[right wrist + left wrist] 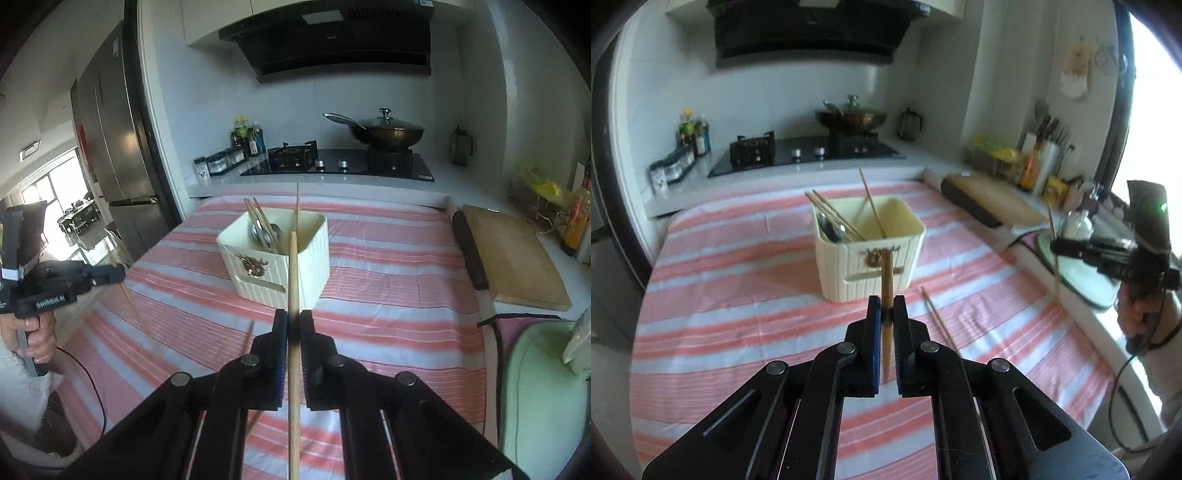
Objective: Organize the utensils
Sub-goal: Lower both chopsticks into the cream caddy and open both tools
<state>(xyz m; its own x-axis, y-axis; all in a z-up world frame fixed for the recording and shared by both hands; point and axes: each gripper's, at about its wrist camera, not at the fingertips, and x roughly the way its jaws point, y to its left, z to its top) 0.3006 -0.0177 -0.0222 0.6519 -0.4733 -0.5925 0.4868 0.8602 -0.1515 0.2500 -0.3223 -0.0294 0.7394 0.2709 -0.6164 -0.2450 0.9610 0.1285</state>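
Observation:
A cream ribbed utensil box (871, 251) (277, 258) stands on the pink striped cloth (738, 295) (388, 288), holding several chopsticks and metal spoons (831, 227) (264, 230). My left gripper (886, 306) is shut on a brown chopstick (886, 277), held upright in front of the box. My right gripper (292, 321) is shut on a lighter chopstick (293, 280), also short of the box. A loose chopstick (938, 317) lies on the cloth right of the left gripper; its tip shows in the right wrist view (248, 336). Each gripper shows in the other's view (1060, 245) (110, 275).
A gas hob (809, 151) (343, 162) with a lidded wok (851, 118) (388, 131) is behind the cloth. A wooden cutting board (993, 199) (513, 254) and dark rolling pin (469, 251) lie right. Bottles and jars (690, 136) stand at the back left.

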